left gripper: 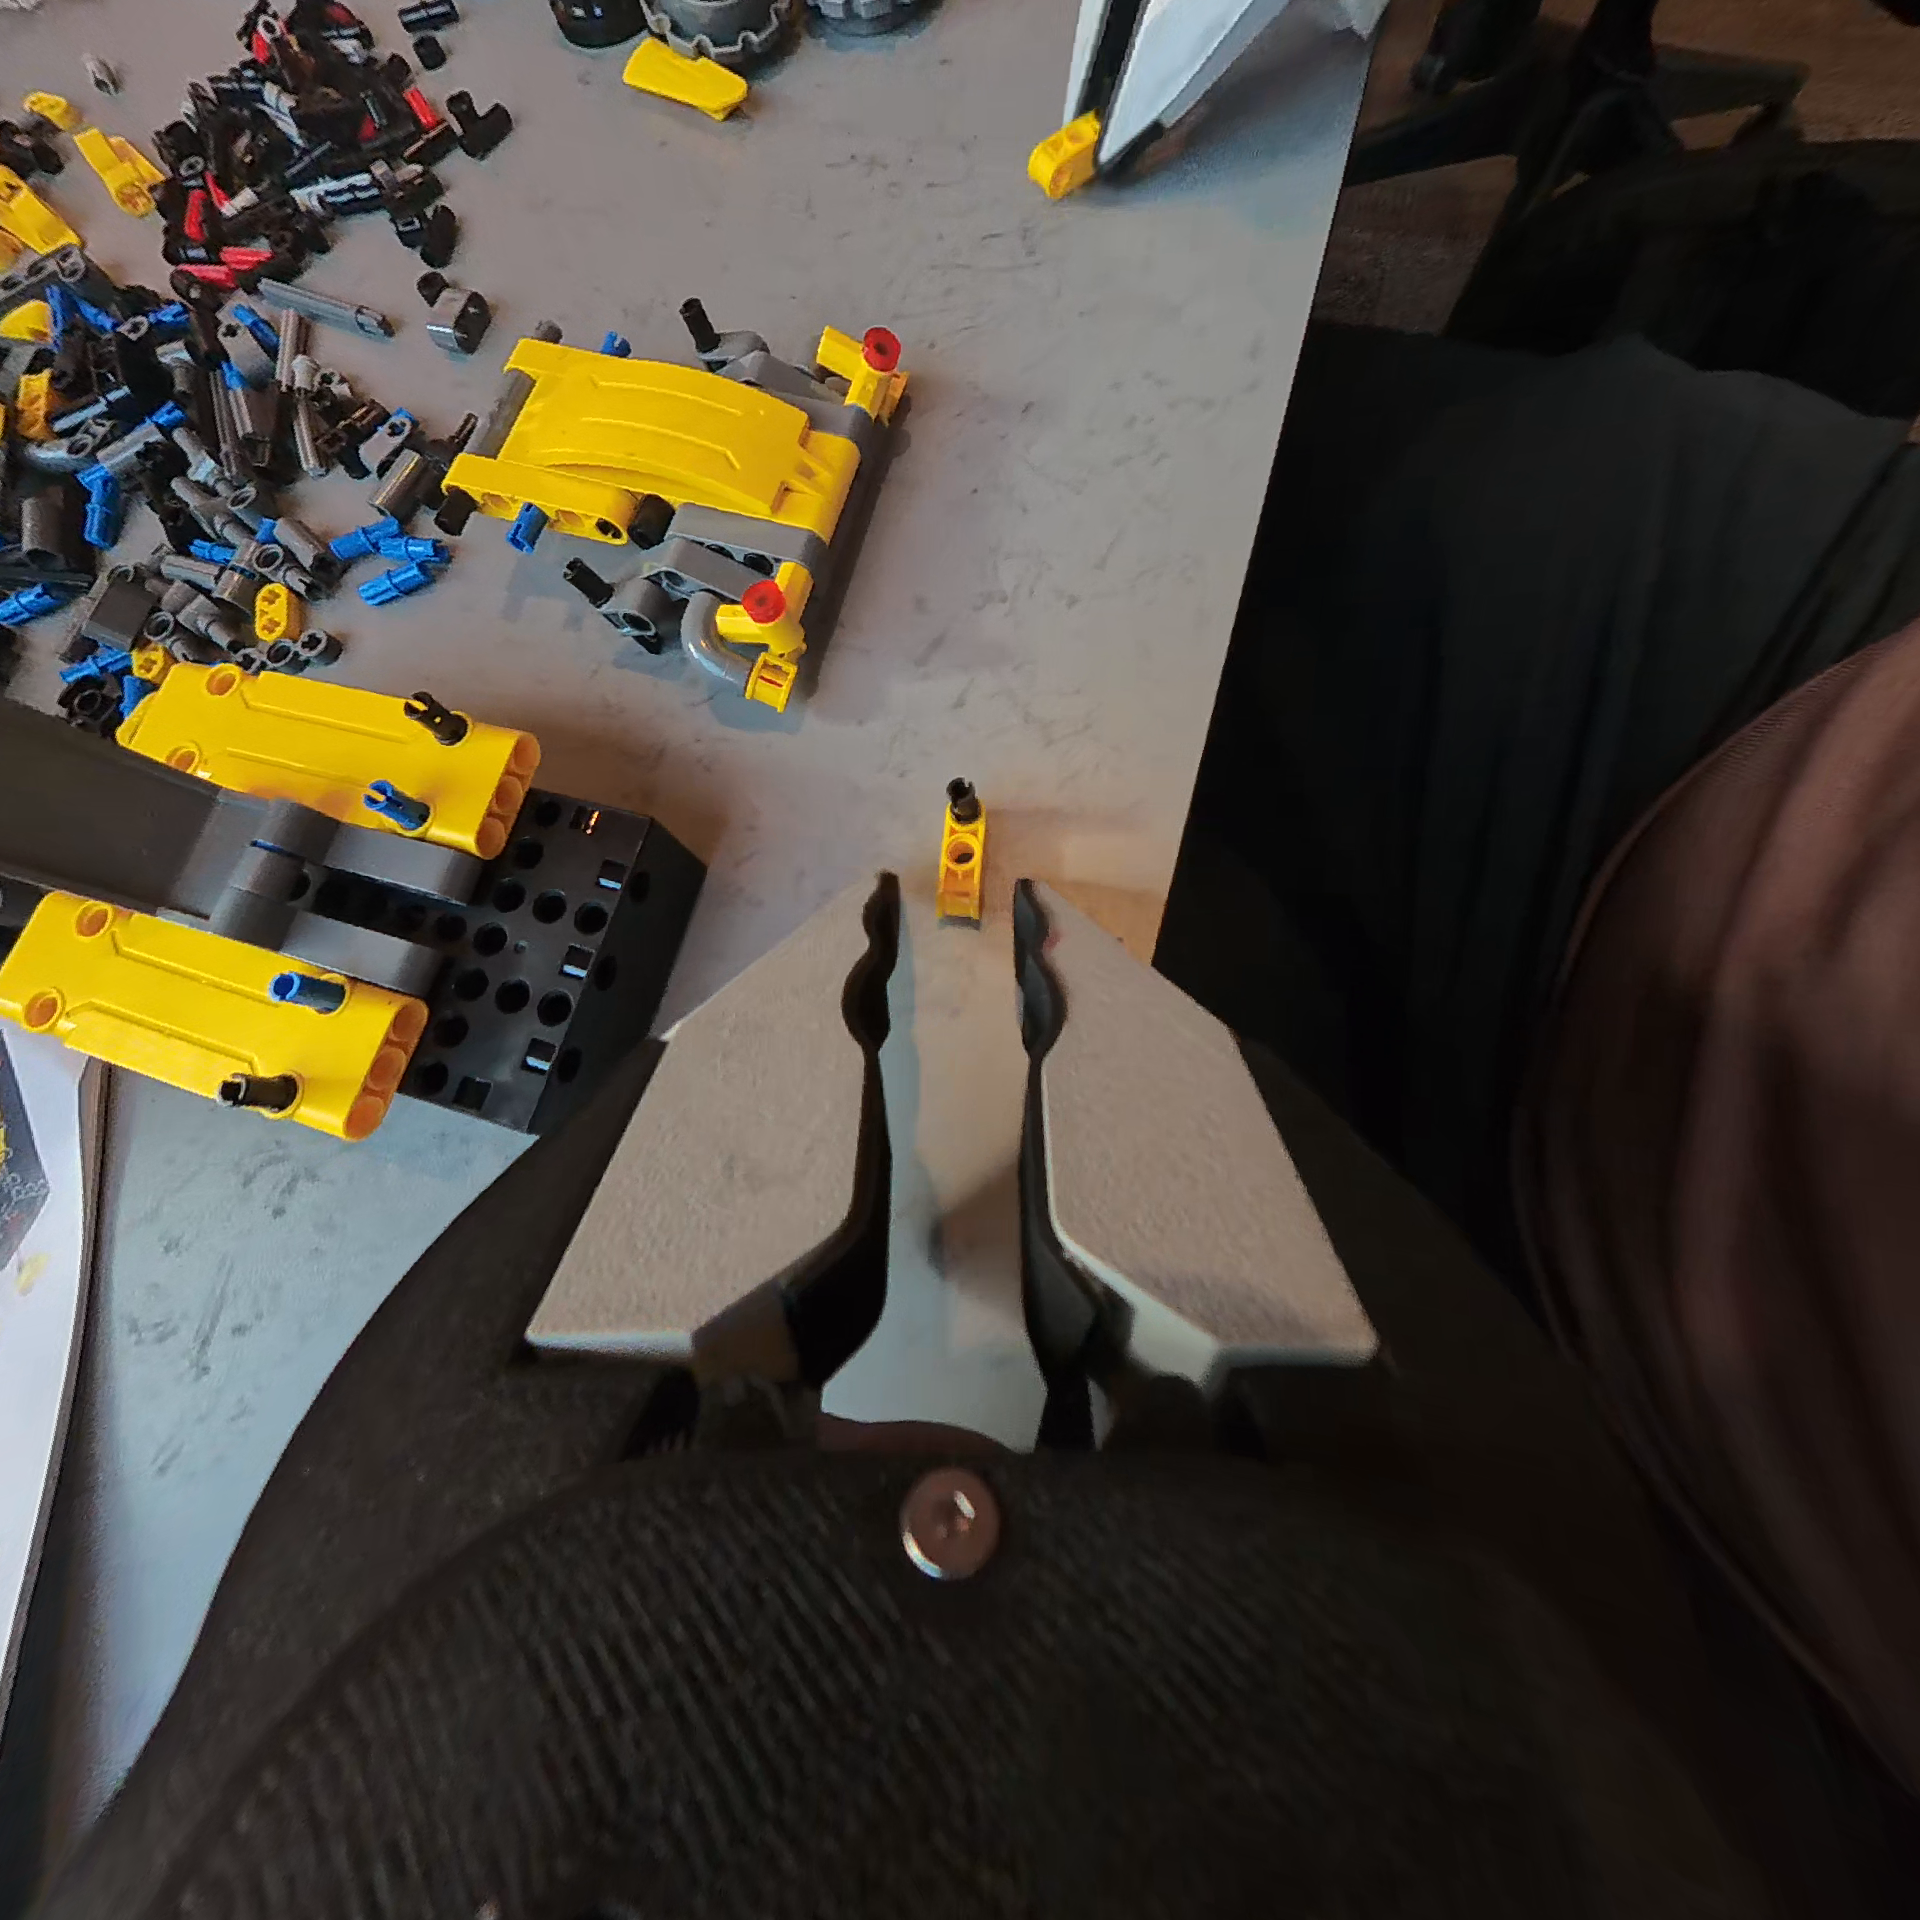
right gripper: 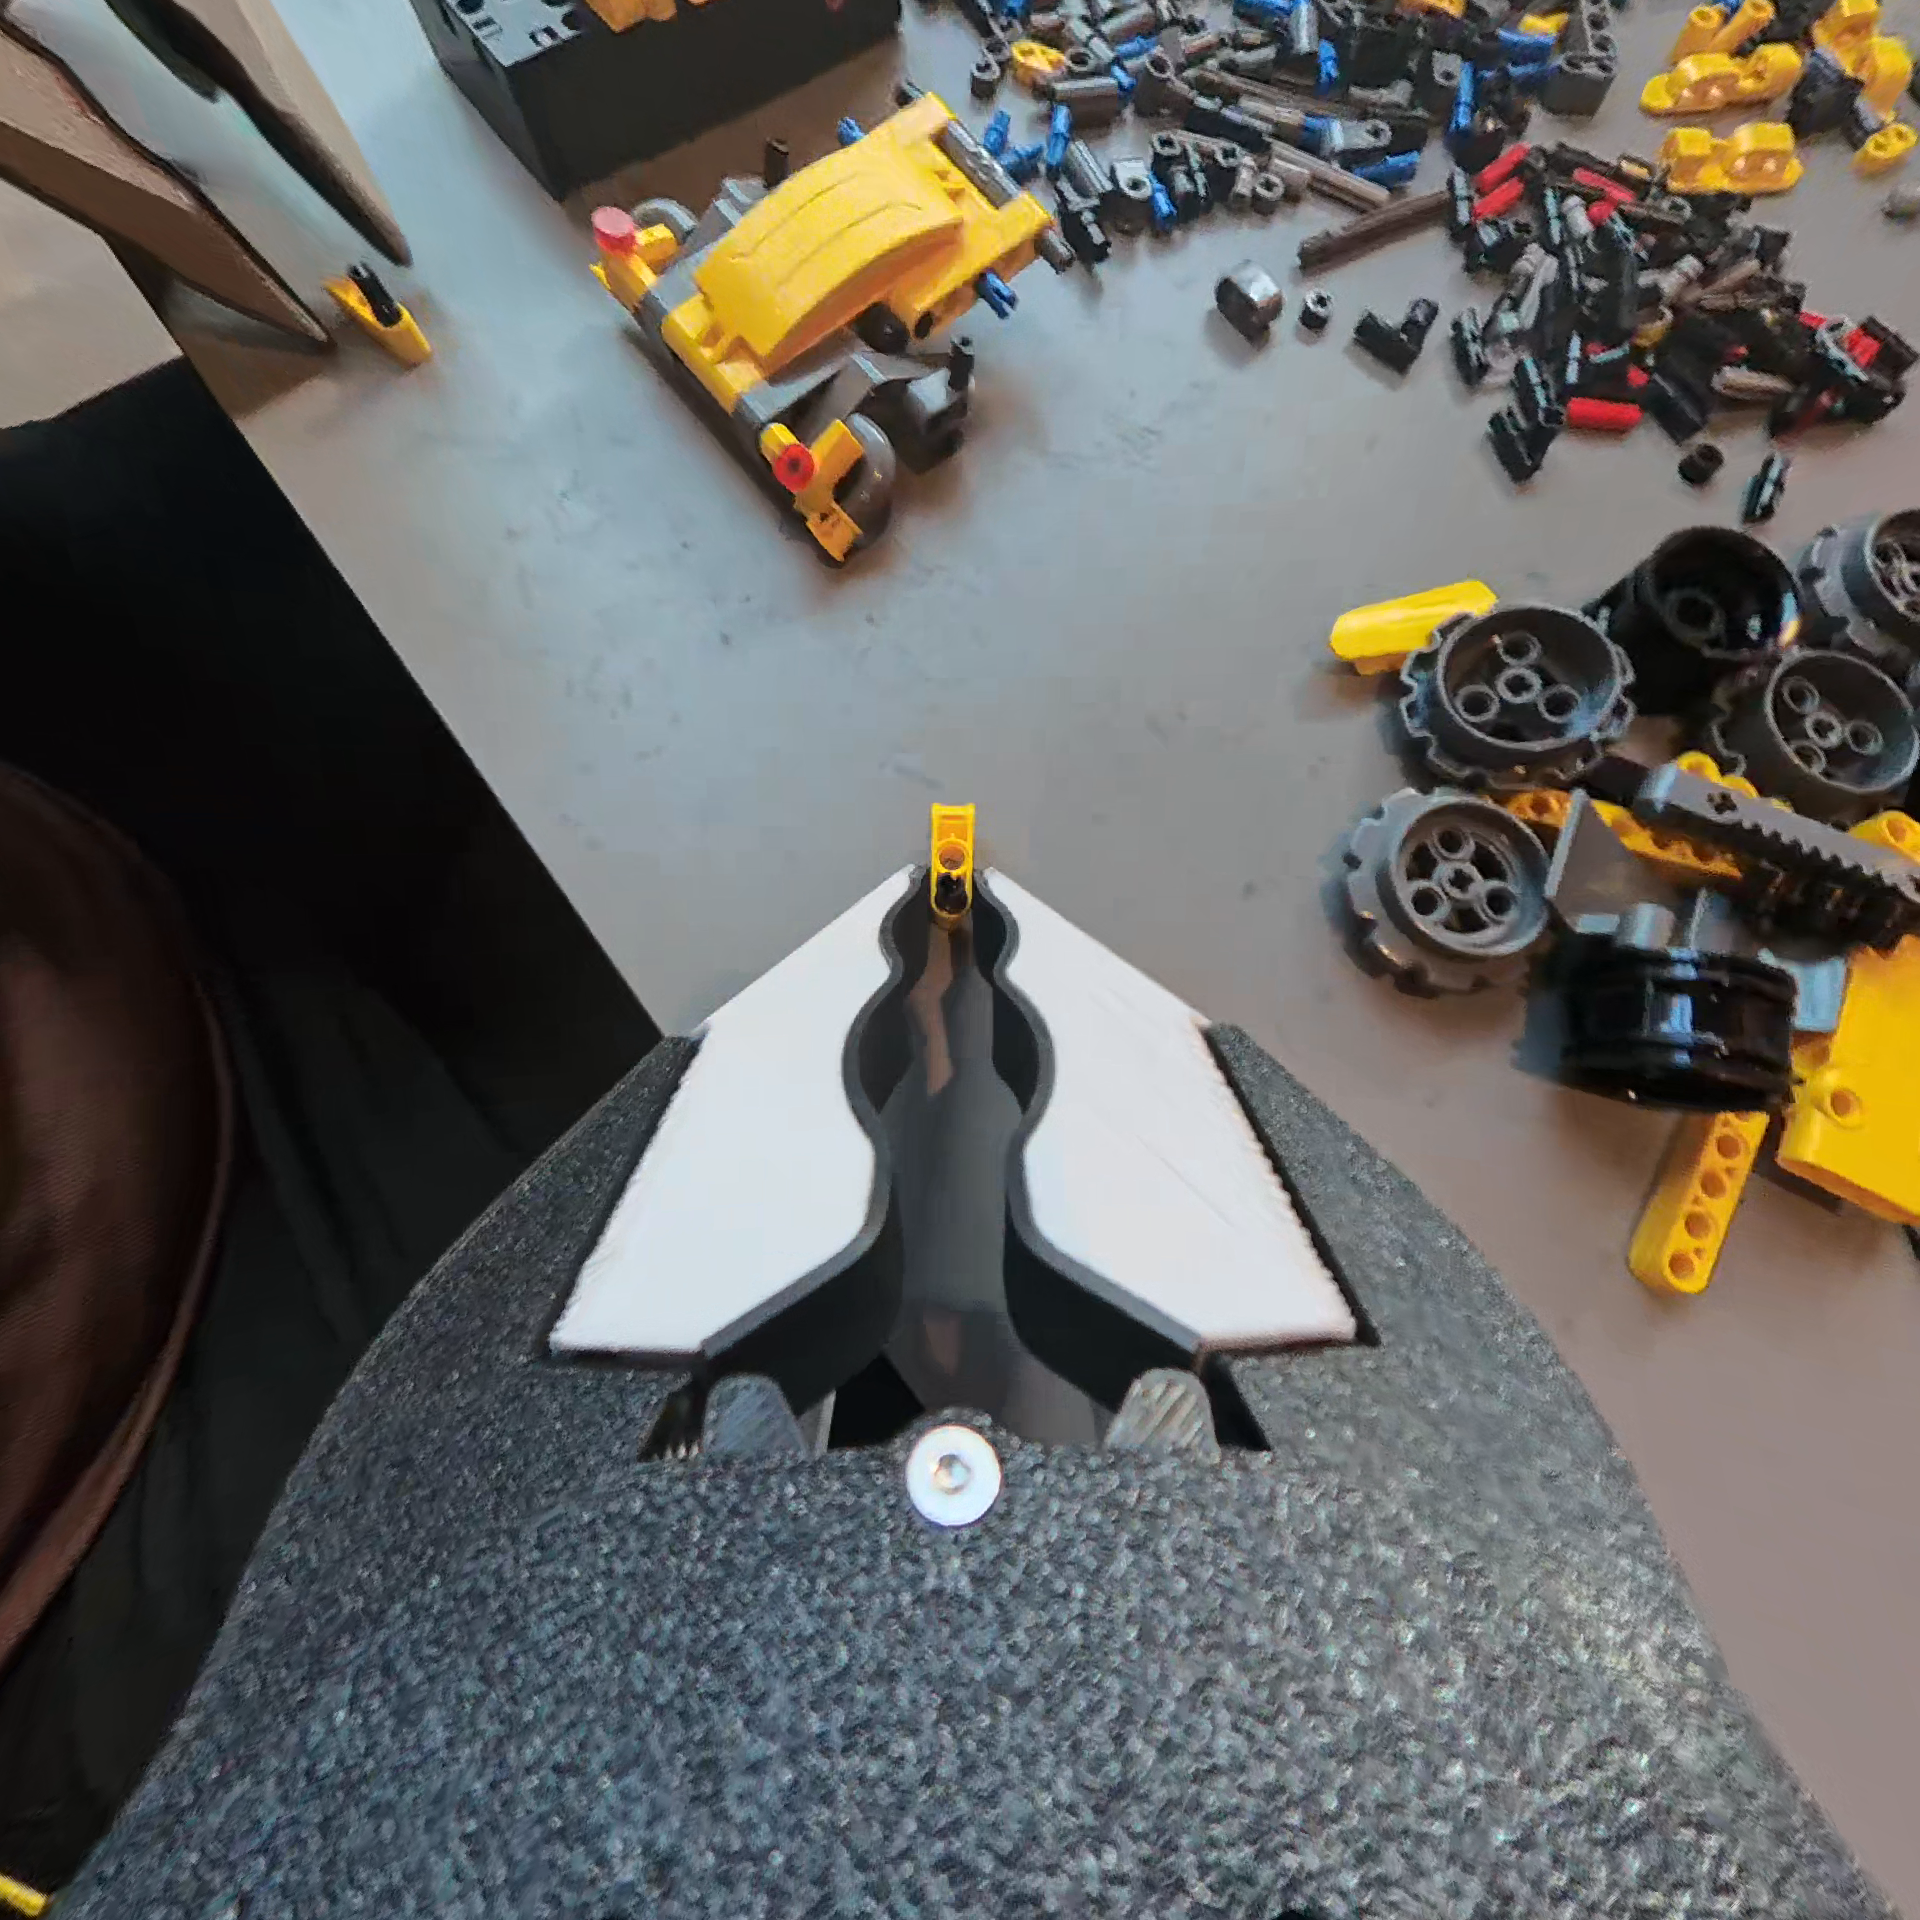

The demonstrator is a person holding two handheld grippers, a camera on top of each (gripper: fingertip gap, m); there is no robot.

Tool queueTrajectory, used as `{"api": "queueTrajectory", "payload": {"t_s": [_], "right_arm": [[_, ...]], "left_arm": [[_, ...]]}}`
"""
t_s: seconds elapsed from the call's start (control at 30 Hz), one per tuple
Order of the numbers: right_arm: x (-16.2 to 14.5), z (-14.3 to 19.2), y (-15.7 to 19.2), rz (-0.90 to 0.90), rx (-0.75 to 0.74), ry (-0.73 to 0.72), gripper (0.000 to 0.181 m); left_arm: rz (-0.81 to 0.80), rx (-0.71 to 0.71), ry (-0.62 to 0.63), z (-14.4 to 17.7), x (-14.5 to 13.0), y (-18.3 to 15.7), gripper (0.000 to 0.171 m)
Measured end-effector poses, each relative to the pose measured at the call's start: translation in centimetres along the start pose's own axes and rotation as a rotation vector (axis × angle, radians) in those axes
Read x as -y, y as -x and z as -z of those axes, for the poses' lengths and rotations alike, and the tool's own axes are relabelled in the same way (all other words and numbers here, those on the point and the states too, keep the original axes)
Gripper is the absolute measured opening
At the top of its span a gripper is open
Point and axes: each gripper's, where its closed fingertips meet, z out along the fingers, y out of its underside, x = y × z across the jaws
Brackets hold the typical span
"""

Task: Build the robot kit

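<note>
My left gripper point(left gripper: 954, 894) is open and low over the grey table point(left gripper: 1091, 520). A small yellow connector with a black pin point(left gripper: 962, 854) lies just ahead of the gap between its fingertips, near the table's edge. My right gripper point(right gripper: 951, 896) is shut on another small yellow connector point(right gripper: 951, 868), held above the table with its end sticking out past the tips. The left gripper point(right gripper: 239, 208) and its connector point(right gripper: 379, 312) also show at the top left of the right wrist view. The right gripper point(left gripper: 1153, 83) and its connector point(left gripper: 1065, 156) also show at the top of the left wrist view.
A yellow and grey sub-assembly with red studs point(left gripper: 675, 488) lies mid-table. A larger yellow and black assembly point(left gripper: 312, 914) and a booklet point(left gripper: 42, 1247) are on the left. Loose parts point(right gripper: 1558, 208) and several wheels point(right gripper: 1517, 696) are on the right. A person's dark clothing point(left gripper: 1558, 727) lies past the table edge. Across from one pair of fingers to the other is roughly 20 cm.
</note>
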Motion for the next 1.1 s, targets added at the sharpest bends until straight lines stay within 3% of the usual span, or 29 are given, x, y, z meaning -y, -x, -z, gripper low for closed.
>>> {"api": "queueTrajectory", "payload": {"t_s": [0.13,0.27,0.4,0.53,0.73,1.1], "right_arm": [[1.8,-0.9,2.6,0.055,0.051,-0.031,0.004],[3.3,-1.8,5.8,0.069,0.15,-0.059,0.004],[3.4,-2.3,5.8,0.103,0.107,-0.053,0.004],[4.6,-1.5,6.9,0.062,0.148,-0.123,0.004],[5.9,-1.6,10.4,-0.001,0.305,-0.162,0.004],[7.4,-1.4,13.7,-0.122,0.512,-0.193,0.003]], "left_arm": [[-0.003,0.043,0.011,0.4,0.0,0.6,0.028],[-0.026,0.056,-0.056,1.4,2.0,-0.3,0.026],[-0.047,0.093,-0.036,1.2,2.0,-0.6,0.026],[0.01,0.052,-0.109,0.8,3.2,-2.5,0.026],[-0.216,0.15,-0.104,-0.5,4.7,-4.5,0.024],[-0.423,0.295,-0.091,-0.9,5.0,-4.6,0.018]]}}
